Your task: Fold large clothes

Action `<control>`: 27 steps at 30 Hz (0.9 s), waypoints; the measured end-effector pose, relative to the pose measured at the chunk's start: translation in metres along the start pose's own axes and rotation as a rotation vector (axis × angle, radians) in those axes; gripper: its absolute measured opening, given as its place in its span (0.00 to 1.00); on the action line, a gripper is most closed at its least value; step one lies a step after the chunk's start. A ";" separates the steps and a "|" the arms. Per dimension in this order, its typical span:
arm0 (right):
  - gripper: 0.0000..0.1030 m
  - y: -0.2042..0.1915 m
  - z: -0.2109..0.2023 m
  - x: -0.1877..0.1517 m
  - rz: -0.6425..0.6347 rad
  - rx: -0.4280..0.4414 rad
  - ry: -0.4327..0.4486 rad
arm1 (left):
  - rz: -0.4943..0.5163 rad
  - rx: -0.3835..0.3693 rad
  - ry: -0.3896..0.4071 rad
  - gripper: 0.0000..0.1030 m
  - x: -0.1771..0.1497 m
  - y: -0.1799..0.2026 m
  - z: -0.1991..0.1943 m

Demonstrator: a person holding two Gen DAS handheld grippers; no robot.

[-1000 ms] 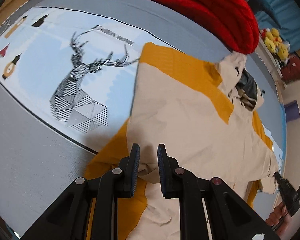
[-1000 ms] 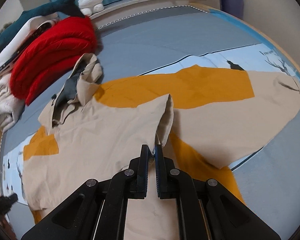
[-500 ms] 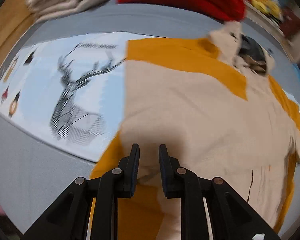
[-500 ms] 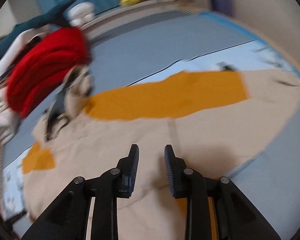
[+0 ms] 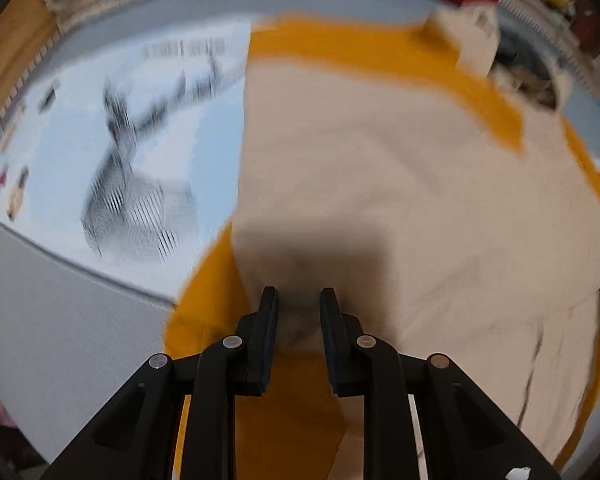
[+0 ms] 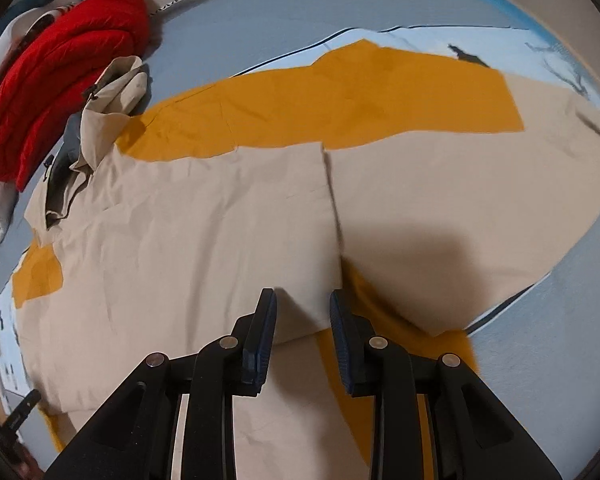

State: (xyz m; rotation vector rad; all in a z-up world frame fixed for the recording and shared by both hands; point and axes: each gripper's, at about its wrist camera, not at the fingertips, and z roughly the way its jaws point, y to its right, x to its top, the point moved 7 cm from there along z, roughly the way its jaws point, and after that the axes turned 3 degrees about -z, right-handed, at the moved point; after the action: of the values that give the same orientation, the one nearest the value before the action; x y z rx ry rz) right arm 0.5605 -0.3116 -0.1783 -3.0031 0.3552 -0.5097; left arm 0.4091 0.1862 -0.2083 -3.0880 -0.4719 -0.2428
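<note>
left claw (image 5: 299, 304) released | right claw (image 6: 302, 306) released | jacket (image 6: 204, 216) flat | bedspread (image 5: 180, 92) print unreadable

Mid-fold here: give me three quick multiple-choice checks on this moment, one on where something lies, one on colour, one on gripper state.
1. Where does the red folded garment lie relative to the jacket's hood in the right wrist view?
A. to its left
B. to its right
C. under it

2. Which two colours make up the jacket?
A. beige and mustard yellow
B. red and grey
C. blue and white

3. What state is the right gripper in?
A. shut on the jacket
B. open, holding nothing
C. out of view

Answers: 1 A, the red pile sits left of the hood. 2 A, beige panels meet mustard bands. 3 B, a clear gap separates the fingers, with flat fabric beyond.
</note>
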 end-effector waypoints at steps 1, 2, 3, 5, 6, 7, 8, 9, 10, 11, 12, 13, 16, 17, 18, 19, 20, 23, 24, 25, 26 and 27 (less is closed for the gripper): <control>0.28 0.001 -0.006 0.000 0.000 -0.004 0.012 | 0.006 0.007 -0.010 0.19 -0.002 0.000 0.001; 0.28 0.001 -0.014 0.003 -0.010 -0.009 0.033 | 0.017 0.029 0.013 0.19 -0.001 0.001 -0.006; 0.28 -0.002 -0.021 0.007 -0.024 -0.013 0.057 | 0.028 0.039 0.041 0.19 0.001 0.003 -0.016; 0.28 -0.005 -0.051 0.018 -0.066 -0.010 0.141 | 0.070 0.025 0.134 0.22 0.008 0.015 -0.050; 0.28 -0.006 -0.066 0.024 -0.085 -0.011 0.184 | 0.086 0.018 0.173 0.27 0.010 0.020 -0.065; 0.28 -0.007 -0.085 0.029 -0.109 -0.013 0.241 | 0.102 0.003 0.234 0.33 0.012 0.027 -0.087; 0.28 -0.008 -0.099 0.033 -0.125 -0.014 0.283 | 0.109 -0.009 0.269 0.35 0.023 0.042 -0.099; 0.28 -0.007 -0.118 0.036 -0.143 -0.012 0.335 | 0.119 -0.032 0.320 0.38 0.022 0.049 -0.117; 0.28 -0.008 -0.126 0.040 -0.152 -0.013 0.363 | 0.126 -0.053 0.357 0.39 0.023 0.060 -0.131; 0.29 -0.006 -0.142 0.043 -0.167 -0.017 0.408 | 0.129 -0.073 0.385 0.39 0.019 0.067 -0.142; 0.33 -0.002 -0.157 0.045 -0.179 -0.022 0.451 | 0.132 -0.093 0.405 0.43 0.013 0.074 -0.151; 0.37 0.005 -0.168 0.047 -0.184 -0.028 0.483 | 0.136 -0.106 0.417 0.47 0.017 0.087 -0.155; 0.72 0.036 -0.194 0.049 -0.175 -0.048 0.571 | 0.174 -0.163 0.470 0.56 -0.003 0.119 -0.176; 0.75 0.051 -0.199 0.050 -0.163 -0.057 0.586 | 0.191 -0.174 0.482 0.58 -0.004 0.129 -0.180; 0.75 0.068 -0.200 0.051 -0.151 -0.069 0.584 | 0.209 -0.183 0.495 0.59 -0.010 0.138 -0.182; 0.75 0.081 -0.199 0.051 -0.139 -0.078 0.579 | 0.233 -0.197 0.515 0.60 -0.018 0.148 -0.186; 0.75 0.101 -0.197 0.052 -0.115 -0.090 0.570 | 0.245 -0.206 0.525 0.60 -0.025 0.155 -0.189; 0.75 0.166 -0.187 0.057 -0.013 -0.117 0.539 | 0.253 -0.233 0.542 0.60 -0.034 0.171 -0.191; 0.75 0.190 -0.183 0.060 0.036 -0.123 0.528 | 0.256 -0.243 0.537 0.60 -0.036 0.176 -0.192; 0.75 0.207 -0.180 0.060 0.068 -0.125 0.523 | 0.260 -0.245 0.533 0.60 -0.036 0.181 -0.192; 0.73 0.233 -0.177 0.062 0.121 -0.124 0.516 | 0.262 -0.231 0.534 0.60 -0.036 0.184 -0.191; 0.68 0.252 -0.175 0.063 0.159 -0.127 0.511 | 0.258 -0.213 0.541 0.60 -0.035 0.185 -0.190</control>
State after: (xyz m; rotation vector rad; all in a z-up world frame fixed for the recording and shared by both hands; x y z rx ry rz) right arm 0.5056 -0.5776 -0.0222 -2.8821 0.6712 -1.2797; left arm 0.4023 -0.0067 -0.0236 -3.0335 -0.0286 -1.1378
